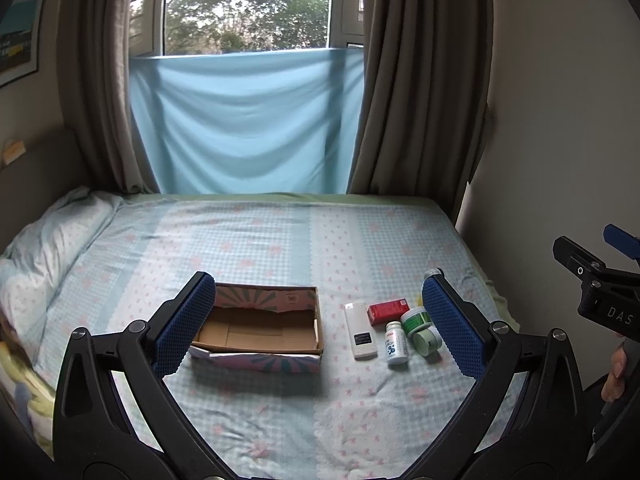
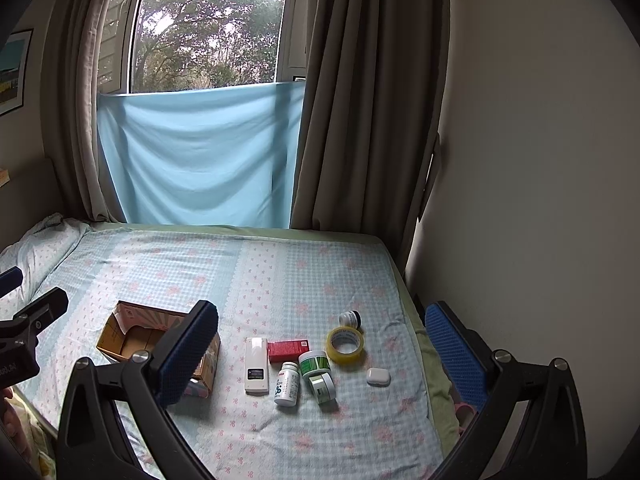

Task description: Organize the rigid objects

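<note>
Your left claw [image 1: 320,320] and right claw [image 2: 324,356] both stand spread wide above the bed [image 2: 280,264], nothing between their pads. Under the left one lies the open cardboard box [image 1: 260,328]; beside it cluster the white remote [image 2: 256,366], red box [image 2: 288,351], white bottle [image 2: 287,388], green jars [image 2: 314,363], tape roll [image 2: 345,345] and earbud case [image 2: 378,377].

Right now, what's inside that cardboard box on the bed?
The cardboard box shows only its bare brown floor. The near wall and a blue finger hide its front-left corner.
</note>
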